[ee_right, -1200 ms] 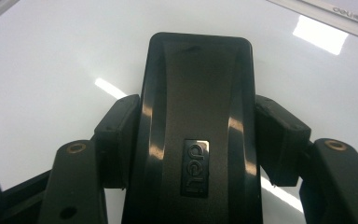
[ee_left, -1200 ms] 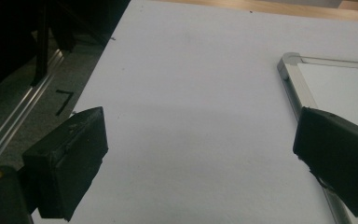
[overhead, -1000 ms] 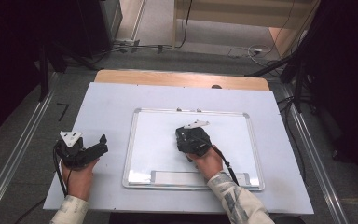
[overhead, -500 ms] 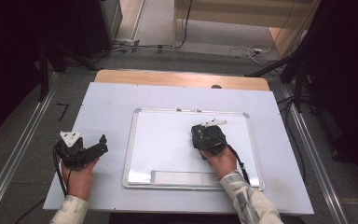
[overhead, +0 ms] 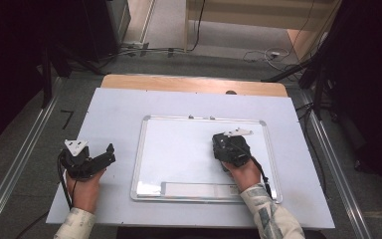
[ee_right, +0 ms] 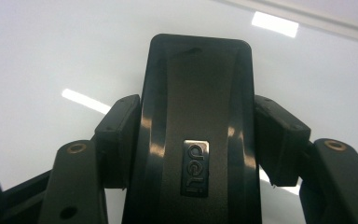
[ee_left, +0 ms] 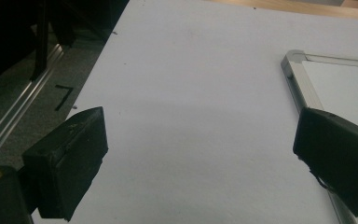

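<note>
on whiteboard: r tool grips black eraser, pointing down; l tool wide.

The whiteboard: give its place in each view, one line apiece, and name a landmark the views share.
High view: whiteboard lies at centre on the table, under the right gripper.
Left gripper view: its metal-framed corner sits at the right edge, past the open jaws.
Right gripper view: its glossy white surface spreads behind the black eraser clamped in the jaws.
Shared landmark: the board's silver frame.

Overhead light – bright glare patches on whiteboard; room edges dark – close-ups soft, grainy.
</note>
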The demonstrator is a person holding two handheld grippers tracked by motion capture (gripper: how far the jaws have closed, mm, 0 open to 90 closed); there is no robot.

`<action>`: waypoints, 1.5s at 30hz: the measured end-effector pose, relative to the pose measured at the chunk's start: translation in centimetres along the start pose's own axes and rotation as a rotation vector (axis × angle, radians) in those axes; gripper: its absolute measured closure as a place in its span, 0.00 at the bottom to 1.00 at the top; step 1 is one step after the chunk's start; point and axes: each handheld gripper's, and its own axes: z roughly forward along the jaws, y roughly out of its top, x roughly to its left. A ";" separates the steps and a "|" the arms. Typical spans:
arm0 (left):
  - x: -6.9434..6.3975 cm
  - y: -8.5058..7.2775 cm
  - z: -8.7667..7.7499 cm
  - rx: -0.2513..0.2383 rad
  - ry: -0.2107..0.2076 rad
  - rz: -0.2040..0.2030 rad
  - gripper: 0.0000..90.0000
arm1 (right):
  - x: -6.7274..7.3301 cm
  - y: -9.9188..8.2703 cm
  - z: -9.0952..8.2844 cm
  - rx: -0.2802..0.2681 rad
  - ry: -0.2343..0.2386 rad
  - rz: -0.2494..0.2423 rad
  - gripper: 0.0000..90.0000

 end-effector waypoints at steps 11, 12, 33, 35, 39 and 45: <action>-0.3 0.1 0.1 -0.002 -0.016 0.005 0.04 | -3.5 -1.9 -3.8 -0.027 -0.041 0.100 0.40; -0.3 0.1 0.1 -0.003 -0.017 0.004 0.04 | -3.8 -2.2 -4.1 -0.030 -0.047 0.111 0.40; -1.0 0.3 0.5 -0.005 -0.033 0.019 0.04 | -7.7 -5.2 -6.3 -0.032 -0.129 0.202 0.40; -0.9 0.3 0.5 -0.006 -0.032 0.017 0.04 | -7.8 -5.3 -6.2 -0.028 -0.134 0.205 0.40; -0.8 0.3 0.4 -0.008 -0.031 0.010 0.04 | -7.9 -5.4 -5.9 -0.018 -0.144 0.209 0.40; -0.8 0.3 0.4 -0.007 -0.031 0.011 0.04 | -8.0 -5.6 -5.5 -0.007 -0.167 0.214 0.40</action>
